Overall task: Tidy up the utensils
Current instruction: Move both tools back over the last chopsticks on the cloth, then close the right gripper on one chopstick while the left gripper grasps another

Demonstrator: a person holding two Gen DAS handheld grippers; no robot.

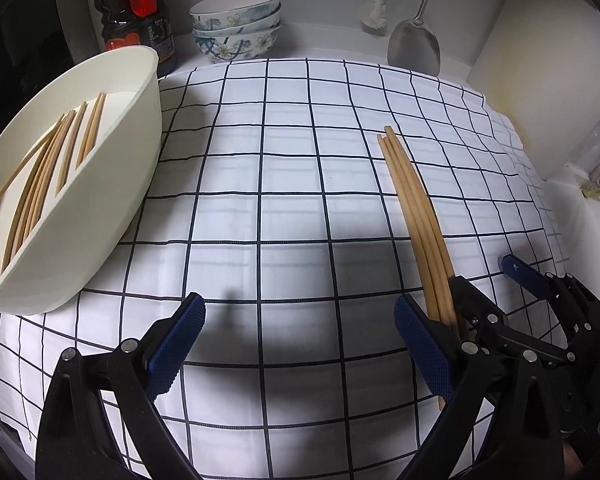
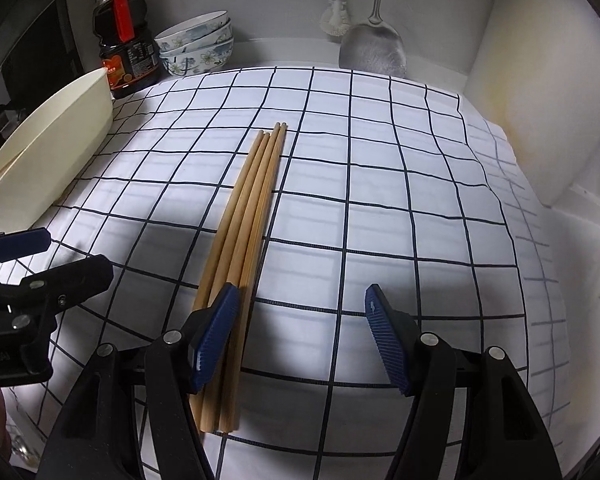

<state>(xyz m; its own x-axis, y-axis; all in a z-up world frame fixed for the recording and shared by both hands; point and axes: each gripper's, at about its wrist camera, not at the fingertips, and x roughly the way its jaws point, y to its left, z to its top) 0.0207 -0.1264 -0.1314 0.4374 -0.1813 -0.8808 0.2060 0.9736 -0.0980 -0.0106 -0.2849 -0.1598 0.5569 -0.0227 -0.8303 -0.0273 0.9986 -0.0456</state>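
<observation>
Wooden chopsticks (image 2: pixel 242 240) flat on checked cloth (image 2: pixel 380 208); both grippers' fingers spread, gripping nothing.

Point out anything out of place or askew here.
The white bowl is tipped on its side at the left edge of the checked cloth, with chopsticks lying loose inside it. Four more chopsticks lie outside it on the cloth. Nothing looks spilled or damaged.

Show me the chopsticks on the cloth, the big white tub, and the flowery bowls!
chopsticks (image 2: pixel 249 208): right wrist view, middle of the bundle.
white tub (image 1: pixel 112 184): left wrist view, outer wall.
flowery bowls (image 1: pixel 236 26): left wrist view, side of the stack.
</observation>
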